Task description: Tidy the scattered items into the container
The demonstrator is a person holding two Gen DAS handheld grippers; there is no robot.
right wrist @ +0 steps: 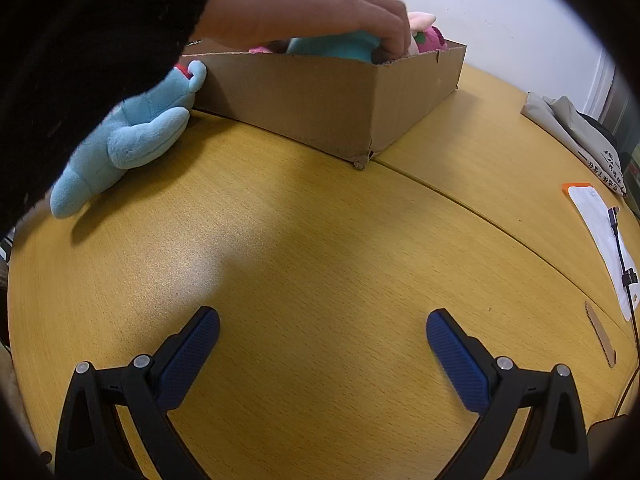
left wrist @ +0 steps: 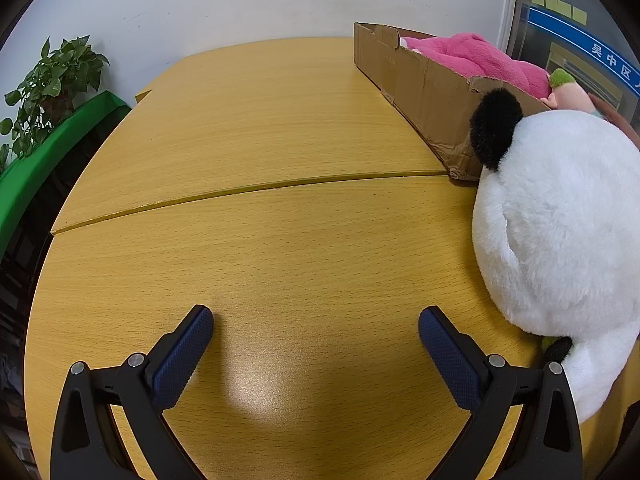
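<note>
A cardboard box (left wrist: 420,88) stands at the back right of the wooden table (left wrist: 260,128), with a pink plush (left wrist: 480,58) inside. A large white plush with a black ear (left wrist: 560,220) lies on the table against the box's near corner, right of my open left gripper (left wrist: 316,320). In the right wrist view the same box (right wrist: 320,96) holds a teal plush (right wrist: 340,46) and a pink one (right wrist: 432,36); a person's bare hand (right wrist: 320,8) reaches into it. A light blue plush (right wrist: 132,136) lies left of the box. My right gripper (right wrist: 323,322) is open over bare table.
A potted plant (left wrist: 52,80) on a green ledge stands beyond the table's left edge. At the right are a grey bag (right wrist: 576,136), a white sheet on an orange item (right wrist: 600,232) and a cable (right wrist: 624,264). A black sleeve (right wrist: 80,60) covers the upper left.
</note>
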